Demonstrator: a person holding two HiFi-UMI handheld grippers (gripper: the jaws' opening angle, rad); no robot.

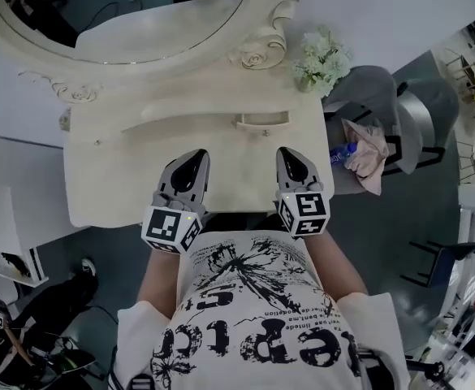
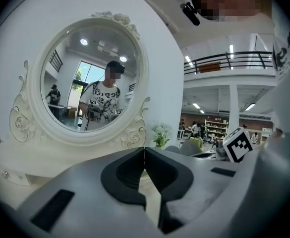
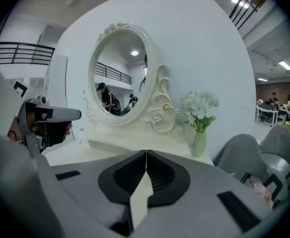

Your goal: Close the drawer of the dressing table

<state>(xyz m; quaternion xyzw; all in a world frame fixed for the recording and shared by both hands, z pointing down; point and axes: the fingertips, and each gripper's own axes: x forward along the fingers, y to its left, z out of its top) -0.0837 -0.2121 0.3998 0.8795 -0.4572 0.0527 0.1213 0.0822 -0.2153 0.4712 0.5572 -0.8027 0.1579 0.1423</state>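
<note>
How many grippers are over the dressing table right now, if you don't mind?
2: the left gripper over the dressing table's front, the right gripper just right of it.

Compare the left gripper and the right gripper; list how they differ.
In the head view the left gripper angles rightward, the right gripper leftward, so they point inward toward each other. The right gripper's tip lies just below the right end of the curved handle; the left gripper's lies left of that handle. Shared: both have jaws shut on nothing and sit over the front of the dressing table.
</note>
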